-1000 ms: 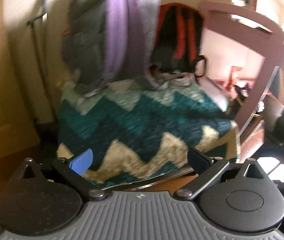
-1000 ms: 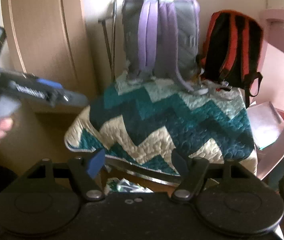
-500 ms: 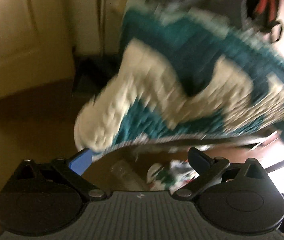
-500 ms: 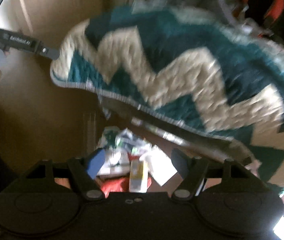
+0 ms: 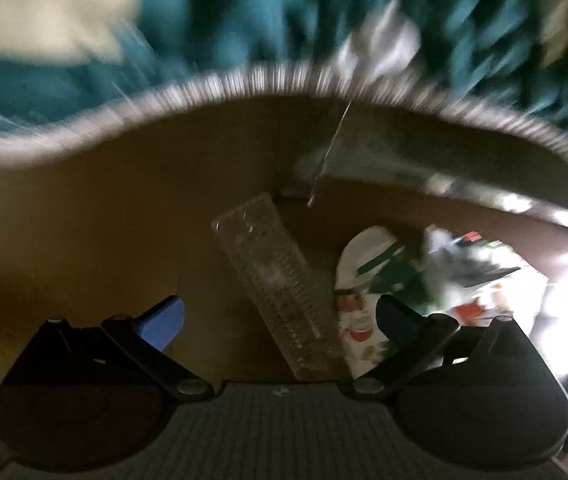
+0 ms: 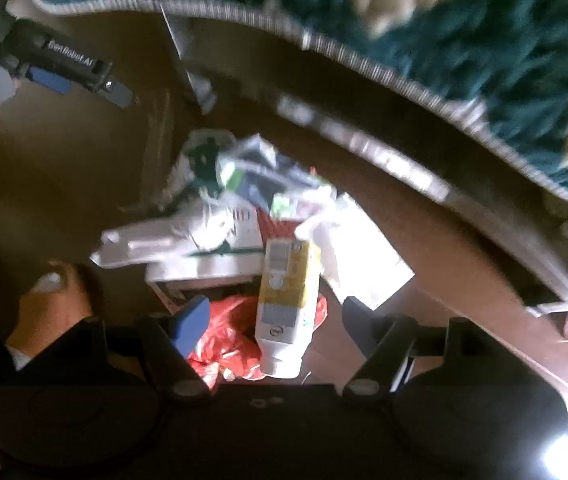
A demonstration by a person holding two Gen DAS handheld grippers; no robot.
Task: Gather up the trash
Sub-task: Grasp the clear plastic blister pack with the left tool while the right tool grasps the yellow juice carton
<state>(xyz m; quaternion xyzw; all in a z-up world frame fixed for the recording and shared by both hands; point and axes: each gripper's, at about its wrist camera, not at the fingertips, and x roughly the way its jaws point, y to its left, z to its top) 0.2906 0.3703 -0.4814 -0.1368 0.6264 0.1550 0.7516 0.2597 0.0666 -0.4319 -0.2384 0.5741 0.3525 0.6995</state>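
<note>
The trash is being reached for, and nothing has been picked up yet. A pile of trash lies on the brown floor [image 6: 64,208], below the edge of the teal and cream zigzag blanket [image 6: 463,32].

The right claw [image 6: 274,322] is held wide open, and nothing is in it. Just ahead of it, between its fingers, a white and yellow carton [image 6: 285,304] lies on a crumpled red plastic bag [image 6: 224,338]. White papers and wrappers [image 6: 220,216] are piled farther ahead.

The left claw [image 5: 280,316] is wide open too, with nothing in it. A clear ribbed plastic tray [image 5: 280,280] lies between its fingers, touching a white printed wrapper [image 5: 357,308].

Next, one claw probably needs to be lowered over one piece and closed.
</note>
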